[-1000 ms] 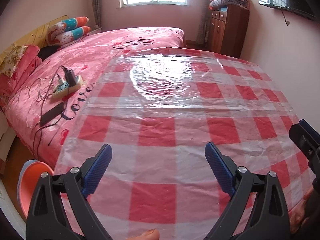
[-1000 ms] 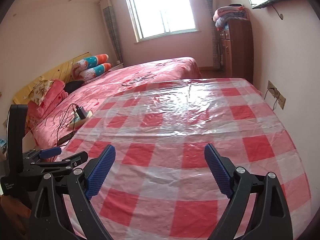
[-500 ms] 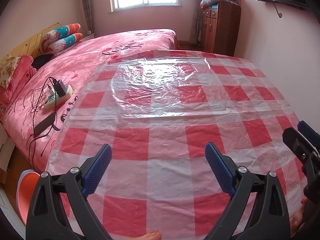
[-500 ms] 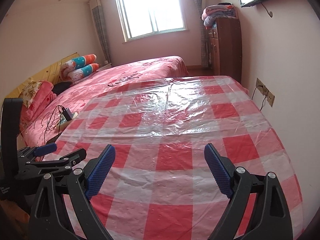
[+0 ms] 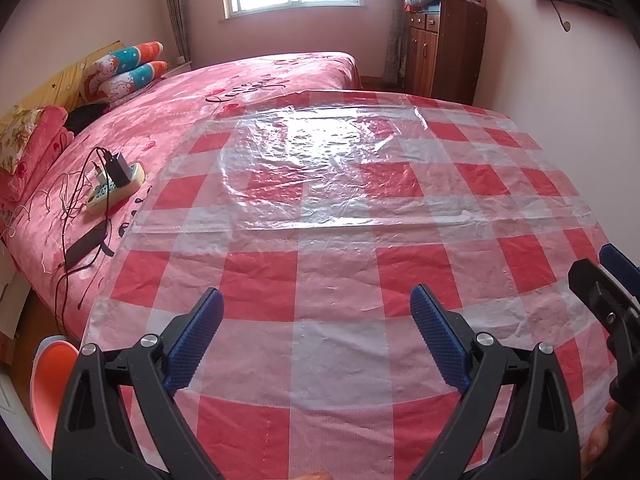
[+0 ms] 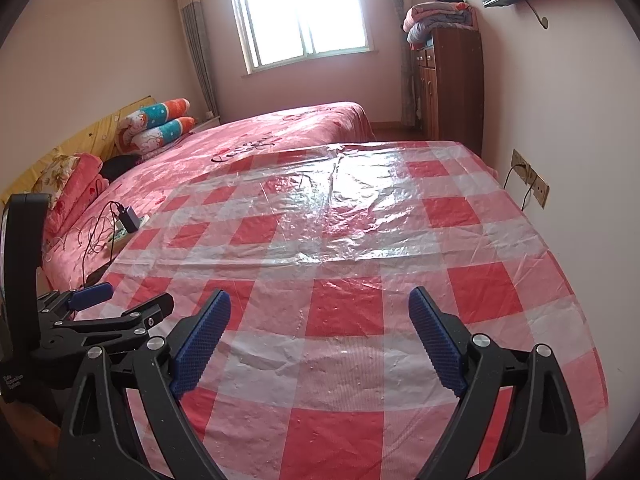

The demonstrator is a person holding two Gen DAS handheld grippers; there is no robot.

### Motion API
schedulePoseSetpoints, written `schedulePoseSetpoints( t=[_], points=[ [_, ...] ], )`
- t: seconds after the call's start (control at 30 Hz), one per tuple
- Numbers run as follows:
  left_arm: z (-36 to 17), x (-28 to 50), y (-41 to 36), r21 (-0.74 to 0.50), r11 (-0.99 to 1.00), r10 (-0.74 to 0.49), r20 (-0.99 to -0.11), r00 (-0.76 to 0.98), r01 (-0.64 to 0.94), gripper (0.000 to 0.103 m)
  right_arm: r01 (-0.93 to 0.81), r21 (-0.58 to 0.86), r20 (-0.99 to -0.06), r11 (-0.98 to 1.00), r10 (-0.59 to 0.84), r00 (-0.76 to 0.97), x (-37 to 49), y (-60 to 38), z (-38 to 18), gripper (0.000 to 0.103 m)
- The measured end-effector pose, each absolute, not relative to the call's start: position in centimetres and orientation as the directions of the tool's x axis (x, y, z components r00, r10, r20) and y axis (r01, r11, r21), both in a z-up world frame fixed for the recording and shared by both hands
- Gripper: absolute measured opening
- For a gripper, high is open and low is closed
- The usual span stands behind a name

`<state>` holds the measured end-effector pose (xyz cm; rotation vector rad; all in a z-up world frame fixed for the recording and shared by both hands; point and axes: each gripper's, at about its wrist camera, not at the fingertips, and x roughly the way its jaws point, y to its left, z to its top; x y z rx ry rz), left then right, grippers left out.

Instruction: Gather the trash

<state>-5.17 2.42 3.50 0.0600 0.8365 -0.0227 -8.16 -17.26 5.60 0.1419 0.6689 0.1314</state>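
Note:
A round table under a red-and-white checked plastic cloth [image 5: 340, 264] fills both views [image 6: 352, 280]. No trash shows on it. My left gripper [image 5: 316, 340] is open and empty above the table's near edge. My right gripper [image 6: 320, 340] is open and empty too, above the near edge. The left gripper also shows at the left of the right wrist view [image 6: 120, 308], and the right gripper shows at the right edge of the left wrist view [image 5: 608, 284].
A pink bed [image 5: 240, 92] lies behind and left of the table, with a power strip and charger [image 5: 116, 184], cables and pillows [image 5: 124, 68]. A wooden cabinet [image 6: 452, 84] stands at the back right. A wall socket [image 6: 532, 180] is right. An orange bin [image 5: 52, 384] is low left.
Both grippers have drifted a little over the table's near edge, and the views have shifted slightly. Both stay open and empty.

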Motion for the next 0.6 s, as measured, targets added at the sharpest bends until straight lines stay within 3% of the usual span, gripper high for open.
schedulePoseSetpoints(
  t=[0.37, 0.6],
  points=[
    [1.6, -3.8, 2.7, 0.029, 0.999, 0.003, -0.791, 0.612, 0.032, 0.095, -0.065, 0.168, -0.693, 0.984, 0.165, 0.702, -5.8, -16.9, 4.2, 0.093],
    [0.4, -2.4, 3.3, -0.006, 1.000, 0.001, -0.823, 0.568, -0.010, 0.095, 0.043, 0.043, -0.778, 0.998, 0.007, 0.628, -3.3, -16.9, 2.4, 0.094]
  ],
)
